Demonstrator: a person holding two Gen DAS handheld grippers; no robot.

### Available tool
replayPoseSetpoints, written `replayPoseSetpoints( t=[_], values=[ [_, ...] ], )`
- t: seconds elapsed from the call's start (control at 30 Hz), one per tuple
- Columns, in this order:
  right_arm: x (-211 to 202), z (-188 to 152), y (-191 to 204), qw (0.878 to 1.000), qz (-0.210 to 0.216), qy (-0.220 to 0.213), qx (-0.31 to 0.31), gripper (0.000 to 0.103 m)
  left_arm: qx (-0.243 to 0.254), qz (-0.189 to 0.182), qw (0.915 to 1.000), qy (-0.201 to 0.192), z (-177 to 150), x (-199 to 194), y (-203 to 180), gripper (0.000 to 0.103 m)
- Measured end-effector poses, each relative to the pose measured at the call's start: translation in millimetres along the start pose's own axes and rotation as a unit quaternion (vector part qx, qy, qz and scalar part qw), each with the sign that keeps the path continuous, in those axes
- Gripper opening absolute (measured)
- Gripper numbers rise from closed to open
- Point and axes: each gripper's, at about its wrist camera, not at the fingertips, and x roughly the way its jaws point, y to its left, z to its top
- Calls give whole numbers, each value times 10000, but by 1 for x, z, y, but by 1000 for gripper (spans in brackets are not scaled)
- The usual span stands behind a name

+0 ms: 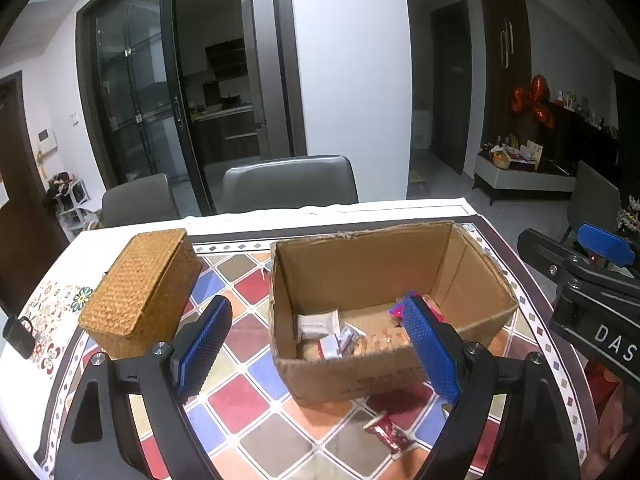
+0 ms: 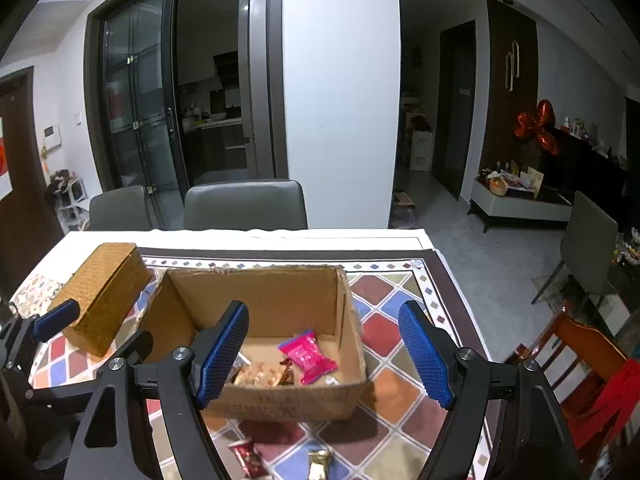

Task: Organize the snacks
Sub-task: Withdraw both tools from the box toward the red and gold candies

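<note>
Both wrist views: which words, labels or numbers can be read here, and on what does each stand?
"DAS": white letters on the right tongs' black body, cut off at the picture's edge.
Print on the cardboard box front: too blurred to read.
Print on the snack wrappers: too small to read.

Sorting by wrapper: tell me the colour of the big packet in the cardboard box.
Bright pink packet, lying inside the cardboard box; the right wrist view shows it best.
</note>
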Motion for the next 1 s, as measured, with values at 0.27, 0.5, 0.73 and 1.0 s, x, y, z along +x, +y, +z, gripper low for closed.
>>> replayPoseSetpoints(
  t=[0.27,0.5,0.73,1.0],
  values=[
    [-18,-13,-10,10000,-52,18,52,78,-101,88,9999,44,-14,-18,-7,87],
    [-28,-29,-16,9999,-53,54,75,78,-123,172,9998,65,-28,-27,-12,87],
    [-31,-47,-21,9998,-69,165,86,78,-144,183,9997,104,-41,-29,-18,85],
    [-28,-65,-25,9994,-90,330,76,78,-87,174,9997,168,-55,-25,-26,84]
  ],
)
